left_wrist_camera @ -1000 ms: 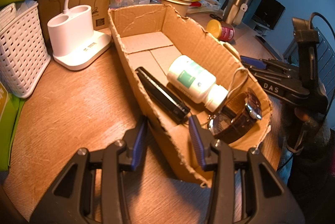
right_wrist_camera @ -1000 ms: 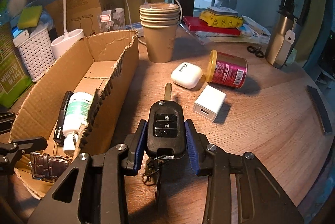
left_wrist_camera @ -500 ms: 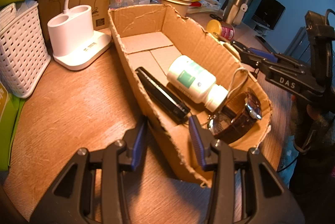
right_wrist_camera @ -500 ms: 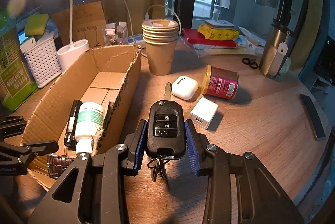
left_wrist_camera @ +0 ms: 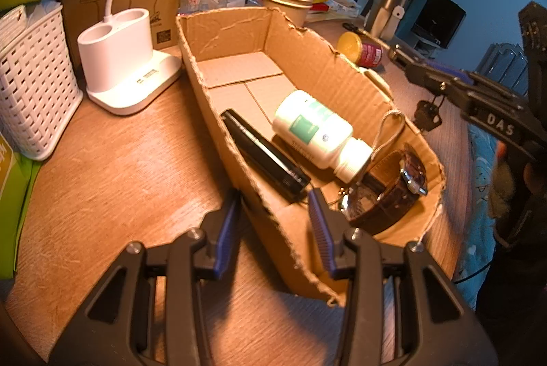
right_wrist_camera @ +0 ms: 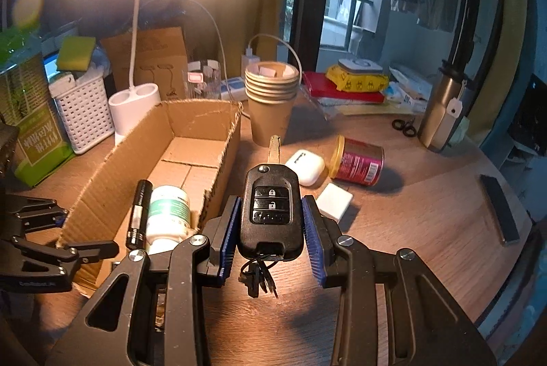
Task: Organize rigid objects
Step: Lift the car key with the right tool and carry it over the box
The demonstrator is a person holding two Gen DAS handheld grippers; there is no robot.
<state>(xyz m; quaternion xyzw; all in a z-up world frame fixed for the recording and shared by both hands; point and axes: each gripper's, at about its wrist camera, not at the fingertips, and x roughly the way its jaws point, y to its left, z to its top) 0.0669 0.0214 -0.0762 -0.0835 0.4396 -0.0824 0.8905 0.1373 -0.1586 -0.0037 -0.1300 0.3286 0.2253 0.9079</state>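
My right gripper is shut on a black car key with its blade out and a key ring hanging below, held above the table right of the cardboard box. My left gripper straddles the box's near left wall and looks shut on it. Inside lie a black flashlight, a white pill bottle and a brown watch. The right gripper shows at the right of the left wrist view.
On the table right of the box lie white earbuds case, white charger and a red can. Stacked paper cups, a white lamp base and a white basket stand behind.
My right gripper has lifted the key up and back, toward the box. The left gripper has stayed on the box wall.
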